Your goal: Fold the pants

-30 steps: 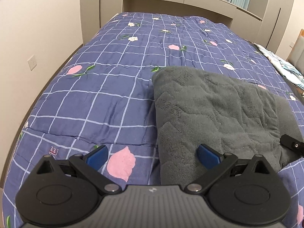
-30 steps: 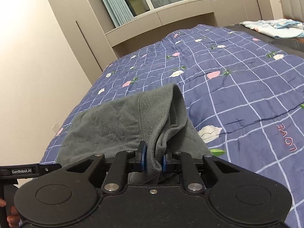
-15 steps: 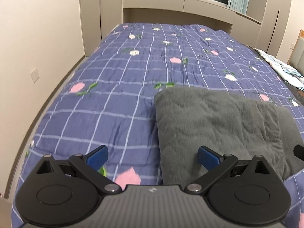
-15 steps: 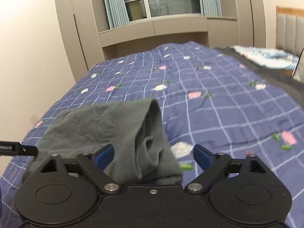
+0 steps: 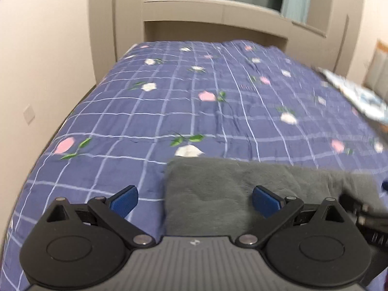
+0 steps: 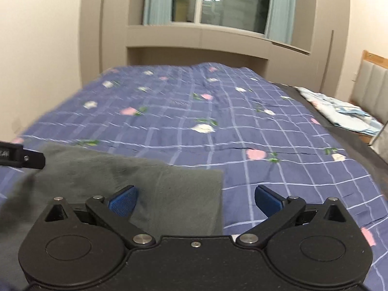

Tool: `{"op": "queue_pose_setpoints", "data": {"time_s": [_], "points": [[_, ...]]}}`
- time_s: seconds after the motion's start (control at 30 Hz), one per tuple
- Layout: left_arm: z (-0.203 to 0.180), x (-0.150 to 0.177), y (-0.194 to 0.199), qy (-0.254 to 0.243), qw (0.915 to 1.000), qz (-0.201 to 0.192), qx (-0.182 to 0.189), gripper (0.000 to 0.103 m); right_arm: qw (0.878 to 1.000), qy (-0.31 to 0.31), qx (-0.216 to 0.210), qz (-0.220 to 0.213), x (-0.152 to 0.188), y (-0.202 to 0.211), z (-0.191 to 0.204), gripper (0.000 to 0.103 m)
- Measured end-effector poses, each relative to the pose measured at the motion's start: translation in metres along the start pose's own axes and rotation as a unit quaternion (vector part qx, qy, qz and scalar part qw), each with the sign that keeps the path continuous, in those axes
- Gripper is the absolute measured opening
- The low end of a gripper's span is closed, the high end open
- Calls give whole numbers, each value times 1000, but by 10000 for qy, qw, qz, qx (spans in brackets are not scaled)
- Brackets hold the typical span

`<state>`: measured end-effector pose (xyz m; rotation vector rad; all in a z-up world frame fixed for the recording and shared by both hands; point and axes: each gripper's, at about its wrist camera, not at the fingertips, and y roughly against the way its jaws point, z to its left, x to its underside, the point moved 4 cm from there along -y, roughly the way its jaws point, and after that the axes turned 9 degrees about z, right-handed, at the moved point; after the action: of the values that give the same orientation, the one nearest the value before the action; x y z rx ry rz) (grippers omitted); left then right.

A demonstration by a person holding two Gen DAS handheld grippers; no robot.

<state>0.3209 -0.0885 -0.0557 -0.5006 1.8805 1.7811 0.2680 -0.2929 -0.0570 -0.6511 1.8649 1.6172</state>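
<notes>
Your grey fleece pants [image 5: 242, 189] lie folded flat on the blue checked quilt [image 5: 169, 111], at its near edge just ahead of both tools. Your right gripper [image 6: 195, 200] has just been opening and now gapes wide, nothing pinched; your left gripper [image 5: 194, 200] gapes empty too. The fleece looks soft, thick and light; pinch a corner through all layers.

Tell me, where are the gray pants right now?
The folded gray pants lie flat on the blue checked quilt at the near end of the bed, just ahead of both open grippers, with no pad touching them.
</notes>
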Motion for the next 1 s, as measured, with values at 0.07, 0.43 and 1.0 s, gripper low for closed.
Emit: {"op": "queue_pose_setpoints", "data": {"time_s": [0.07,0.43,1.0], "points": [[-12,1,-12,-199,9996,33,-215,102,10000,-69,45,40,-1,-12,-4,102],[-16,4,-62,89,9993,340,-105,103,9968,-422,-650,195,11,-72,-22,102],[-21,23,-21,-99,9998,170,65,102,9950,-624,-779,-85,8,-42,-37,102]]}}
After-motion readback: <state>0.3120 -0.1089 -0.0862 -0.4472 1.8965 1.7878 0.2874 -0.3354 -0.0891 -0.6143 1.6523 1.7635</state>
